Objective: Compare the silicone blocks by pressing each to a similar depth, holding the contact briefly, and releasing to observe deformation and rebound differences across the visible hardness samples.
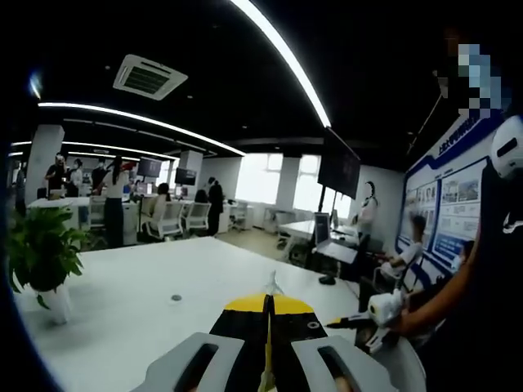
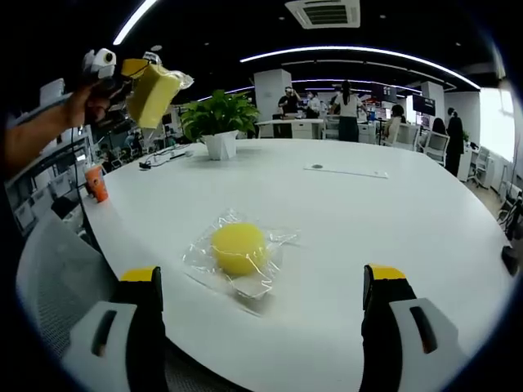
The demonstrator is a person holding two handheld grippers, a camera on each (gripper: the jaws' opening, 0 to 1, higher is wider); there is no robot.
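Item 1: left tongs (image 1: 267, 371), left gripper view, 6 o'clock. Jaws together, clamped on a thin clear edge; a yellow patch lies just beyond them. In the right gripper view the same tongs (image 2: 137, 75) appear at 10 o'clock, raised above the surface, gripping the wrapped yellow block (image 2: 153, 94) by its clear wrap.

Item 2: right tongs (image 2: 260, 282), right gripper view, 6 o'clock. Jaws wide apart, nothing between them. In the left gripper view they (image 1: 331, 325) show at 4 o'clock, beside a person's arm.

Item 3: round yellow block (image 2: 239, 248), sealed in a clear plastic bag (image 2: 274, 238), flat on the white surface (image 2: 343, 220), centre, just beyond the right tongs.

Item 4: potted plant (image 2: 218, 122), 12 o'clock, far edge of the surface.

Item 5: orange cup (image 2: 96, 182), 9 o'clock, near the surface edge.
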